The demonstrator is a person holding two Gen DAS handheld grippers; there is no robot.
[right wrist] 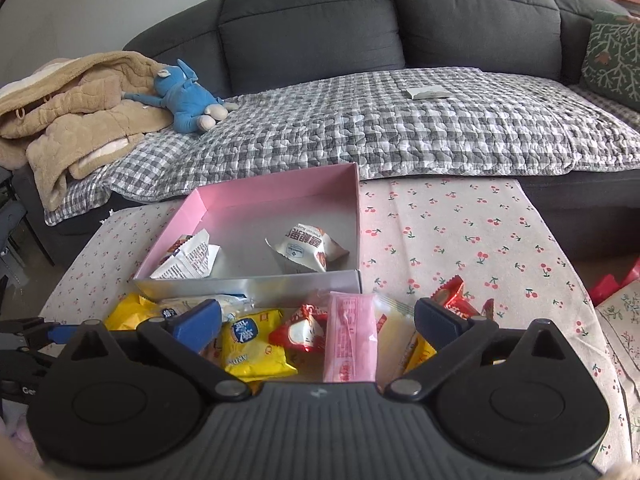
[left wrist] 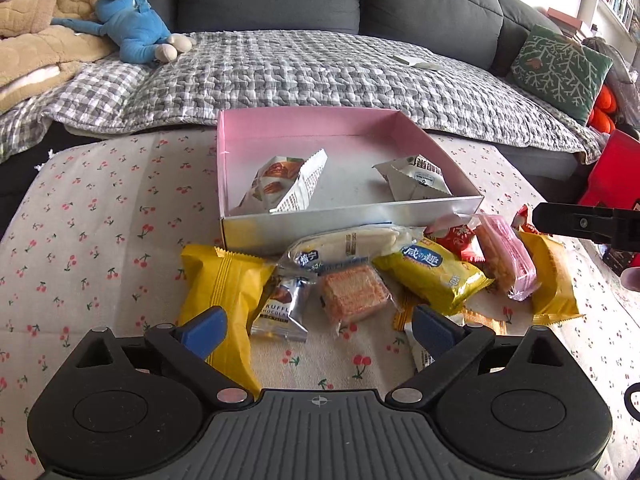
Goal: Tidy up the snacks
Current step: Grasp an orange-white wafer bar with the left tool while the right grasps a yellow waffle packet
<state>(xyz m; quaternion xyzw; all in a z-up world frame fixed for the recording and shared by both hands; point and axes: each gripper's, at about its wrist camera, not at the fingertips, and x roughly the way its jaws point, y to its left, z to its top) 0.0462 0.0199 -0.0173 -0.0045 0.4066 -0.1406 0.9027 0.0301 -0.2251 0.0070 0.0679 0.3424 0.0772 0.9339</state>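
A pink box stands on the cherry-print table and holds two white snack packets; the box also shows in the right wrist view. Several loose snacks lie in front of it: a yellow packet, a truffle chocolate packet, an orange wafer, a yellow cracker bag and a pink bar. My left gripper is open and empty above the wafer and chocolate. My right gripper is open and empty over the pink bar and a red candy.
A grey sofa with a checked quilt runs behind the table. A blue plush toy, a beige blanket and a green cushion lie on it. The table's right half holds only the cloth.
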